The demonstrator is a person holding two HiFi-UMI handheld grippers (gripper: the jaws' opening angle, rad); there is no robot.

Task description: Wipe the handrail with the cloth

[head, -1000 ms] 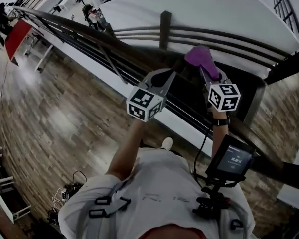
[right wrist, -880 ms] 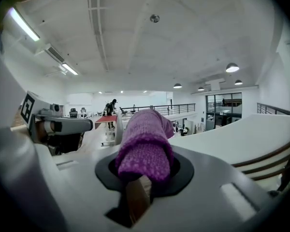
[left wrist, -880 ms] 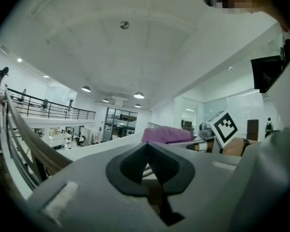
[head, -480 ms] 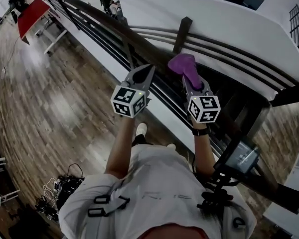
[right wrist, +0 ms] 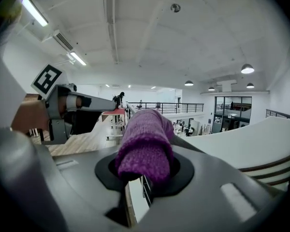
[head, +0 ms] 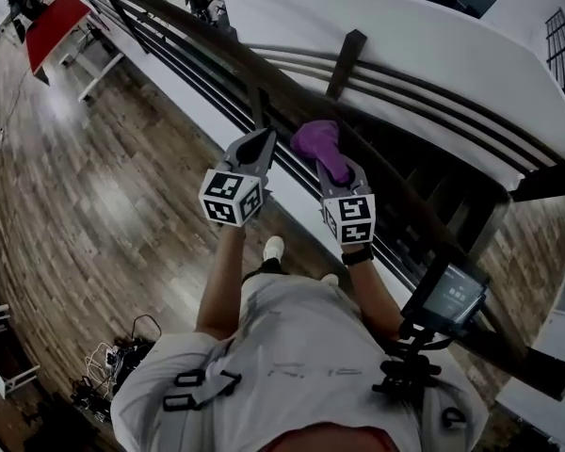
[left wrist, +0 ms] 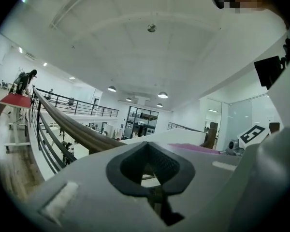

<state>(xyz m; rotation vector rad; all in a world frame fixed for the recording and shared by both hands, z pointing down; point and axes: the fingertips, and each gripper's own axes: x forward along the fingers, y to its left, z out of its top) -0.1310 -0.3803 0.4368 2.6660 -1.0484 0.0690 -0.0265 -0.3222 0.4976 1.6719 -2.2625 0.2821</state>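
Handrail [head: 207,45], a long dark brown wooden bar topping a slatted metal balustrade, runs diagonally across the head view from upper left to lower right. The purple knitted cloth [head: 320,144] sits over the bar about midway along, sticking out from the tip of the right claw [head: 333,171]. The left claw [head: 256,149] is just beside it on the floor side of the bar, apart from the cloth. Whether the cloth actually presses on the wood cannot be told from this angle. In the left gripper view the jaws are drawn together with only a small hollow between the pads and nothing in it; the handrail [left wrist: 82,132] stretches away to the left. In the right gripper view the jaws are clamped on the rolled cloth [right wrist: 145,144], which bulges forward out of the pads. My reading is that the wiping stroke is under way or about to start, with most of the bar yet to be covered. The next move calls for keeping the cloth pressed flat on the top of the bar while sliding along its line.
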